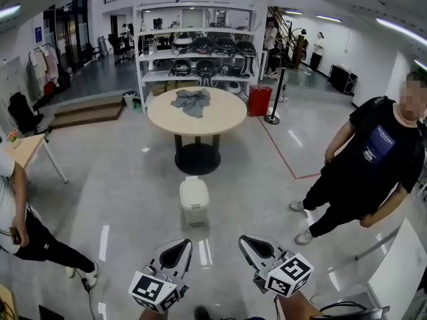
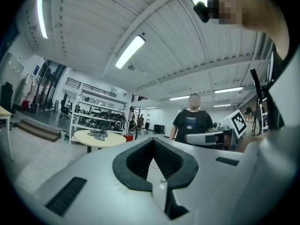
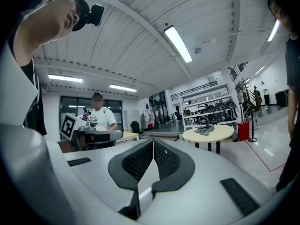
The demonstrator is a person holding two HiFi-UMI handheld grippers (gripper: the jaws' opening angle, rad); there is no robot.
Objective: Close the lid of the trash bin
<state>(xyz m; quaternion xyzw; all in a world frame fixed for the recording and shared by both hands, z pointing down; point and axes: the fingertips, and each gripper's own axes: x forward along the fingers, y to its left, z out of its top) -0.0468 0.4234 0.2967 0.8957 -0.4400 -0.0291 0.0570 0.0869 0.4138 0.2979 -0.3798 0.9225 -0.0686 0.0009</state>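
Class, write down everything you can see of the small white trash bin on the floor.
The small white plastic-looking trash bin stands upright on the glossy grey floor, just before the round beige table and its black base. It is boxy with rounded corners, and its lid seems to lie shut on top. Nothing touches it.

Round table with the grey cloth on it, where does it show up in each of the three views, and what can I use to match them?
Head view: the round table is upper centre, beyond the trash bin.
Left gripper view: left of centre, at mid height.
Right gripper view: right of centre, at mid height.
Shared landmark: the white shelf rack behind the table in all three.
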